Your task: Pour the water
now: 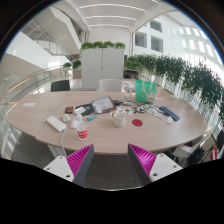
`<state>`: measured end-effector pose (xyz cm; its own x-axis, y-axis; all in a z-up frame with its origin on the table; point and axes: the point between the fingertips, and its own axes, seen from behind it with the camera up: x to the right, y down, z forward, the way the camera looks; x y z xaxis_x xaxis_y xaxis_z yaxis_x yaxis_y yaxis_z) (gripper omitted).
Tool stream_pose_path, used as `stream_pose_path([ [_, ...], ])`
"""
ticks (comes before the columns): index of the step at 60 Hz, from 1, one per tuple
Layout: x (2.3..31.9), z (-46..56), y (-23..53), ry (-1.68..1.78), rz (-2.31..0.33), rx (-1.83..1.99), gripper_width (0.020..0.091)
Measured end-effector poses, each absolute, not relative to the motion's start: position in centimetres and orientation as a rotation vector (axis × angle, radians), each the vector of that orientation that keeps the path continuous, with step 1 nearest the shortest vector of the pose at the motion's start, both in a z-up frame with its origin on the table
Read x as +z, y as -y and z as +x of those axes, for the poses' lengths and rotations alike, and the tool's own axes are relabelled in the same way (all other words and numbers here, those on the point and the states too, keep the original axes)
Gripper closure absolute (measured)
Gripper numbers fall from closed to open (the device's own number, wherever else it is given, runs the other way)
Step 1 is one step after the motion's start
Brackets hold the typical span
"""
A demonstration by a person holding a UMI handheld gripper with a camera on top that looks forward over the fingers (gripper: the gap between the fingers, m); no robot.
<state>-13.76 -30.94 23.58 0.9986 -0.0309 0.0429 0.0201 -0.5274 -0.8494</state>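
A long pale desk [35, 118] stretches across, just beyond the hand-held gripper [112, 160]; on it lie an open laptop [101, 104] and scattered papers [55, 123] — farther back stands a white cabinet [101, 68] topped with green plants [102, 45]; a leafy hedge [190, 75] runs along the right.

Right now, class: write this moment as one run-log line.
stage: approach | claw: open, empty | bottle: upright on table, beyond claw | glass bowl: right of bottle | pour: not begun
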Motion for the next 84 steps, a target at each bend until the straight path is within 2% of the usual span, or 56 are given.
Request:
stream_pose_path([
  [1,24.4,-13.6,32.0,-0.012,-2.124,-0.066,0.0293],
  [7,24.8,-12.9,31.7,-0.018,-2.105,-0.100,0.0294],
  [24,23.7,-11.6,29.6,-0.040,-2.105,-0.107,0.0294],
  [33,21.4,-14.9,27.7,0.100,-2.039,0.023,0.0288],
  [40,16.8,-17.7,25.4,0.200,-1.989,0.056,0.0289],
  [49,11.5,-23.0,20.2,0.170,-1.932,0.158,0.0288],
  [57,8.4,-28.0,14.6,0.238,-1.877,0.197,0.0283],
  [64,6.9,-29.9,10.2,0.301,-1.844,0.165,0.0282],
  [78,6.7,-30.5,3.6,0.294,-1.803,0.164,0.0277],
  [81,6.3,-30.9,3.1,0.308,-1.812,0.179,0.0323],
  [84,5.8,-31.3,3.0,0.324,-1.823,0.194,0.0469],
])
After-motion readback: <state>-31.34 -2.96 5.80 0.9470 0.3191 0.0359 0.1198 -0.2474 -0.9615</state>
